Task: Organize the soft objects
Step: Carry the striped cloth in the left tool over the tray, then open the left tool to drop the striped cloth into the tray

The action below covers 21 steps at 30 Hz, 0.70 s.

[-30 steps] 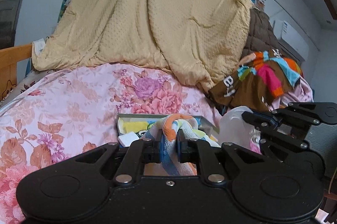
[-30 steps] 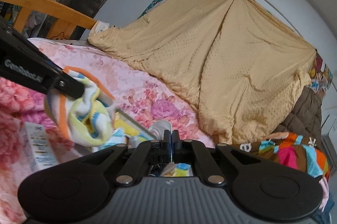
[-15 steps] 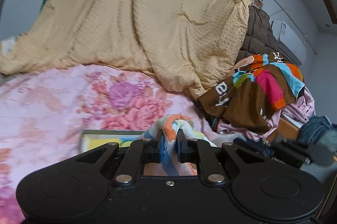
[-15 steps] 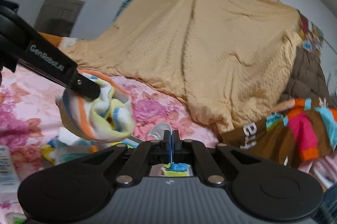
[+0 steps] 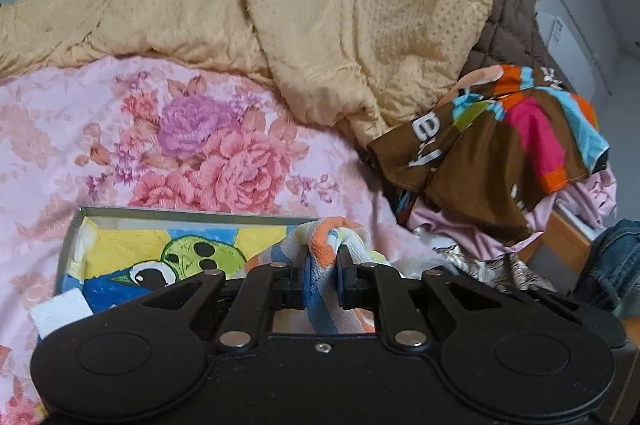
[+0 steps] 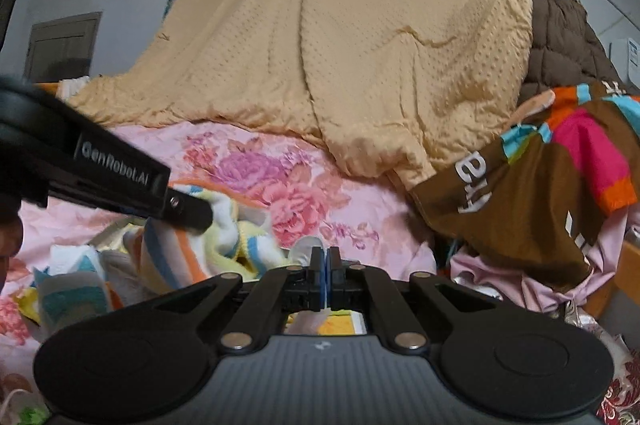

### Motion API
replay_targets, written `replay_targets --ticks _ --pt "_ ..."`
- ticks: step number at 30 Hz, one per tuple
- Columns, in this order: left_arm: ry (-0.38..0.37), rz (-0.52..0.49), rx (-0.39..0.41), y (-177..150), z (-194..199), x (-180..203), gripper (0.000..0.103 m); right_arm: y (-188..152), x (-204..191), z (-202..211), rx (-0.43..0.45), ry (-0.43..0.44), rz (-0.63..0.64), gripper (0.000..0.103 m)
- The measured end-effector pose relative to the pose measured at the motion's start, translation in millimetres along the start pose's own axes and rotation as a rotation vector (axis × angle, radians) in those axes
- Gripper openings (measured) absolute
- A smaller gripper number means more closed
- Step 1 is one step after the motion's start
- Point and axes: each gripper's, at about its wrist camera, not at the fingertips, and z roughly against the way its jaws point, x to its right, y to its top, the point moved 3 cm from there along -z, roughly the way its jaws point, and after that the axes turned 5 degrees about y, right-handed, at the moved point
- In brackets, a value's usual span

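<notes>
Striped towel (image 5: pixel 325 267) is already bunched between the fingers of your left gripper (image 5: pixel 324 265), which pinch a fold of its looped terry (orange, blue, pale yellow and white bands), so it hangs ahead of and below that gripper, just above the shallow box (image 5: pixel 76 237) lying on the floral bedspread (image 5: pixel 120 129). From the right wrist view the towel (image 6: pixel 224 237) droops to the left of your right gripper (image 6: pixel 325 265), whose fingers are closed flat together on nothing you can make out. Your left hand is plainly the nearer one; the box, with its glossy cartoon lining, stretches sideways to the left, so any set-down likely lies that way. Behind, a dimpled tan blanket (image 5: pixel 320 5) slumps in soft folds.
</notes>
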Motion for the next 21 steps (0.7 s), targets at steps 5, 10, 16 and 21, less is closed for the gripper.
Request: replay_targets --ticks 5,10,16,21 --pt "0.008 0.027 -0.039 -9 -18 -7 0.013 -9 18 -11 -0.062 -0.002 -0.105 0.001" --pt "0.0 0.042 -0.068 -18 -30 -3 0.015 -20 30 -15 -0.113 0.019 -0.193 0.001" --pt "-0.021 0.014 -0.086 -27 -43 15 0.017 -24 37 -18 -0.153 0.038 -0.244 0.002" --pt "-0.02 -0.005 -0.097 -32 -54 25 0.021 -31 42 -22 -0.188 0.035 -0.262 0.005"
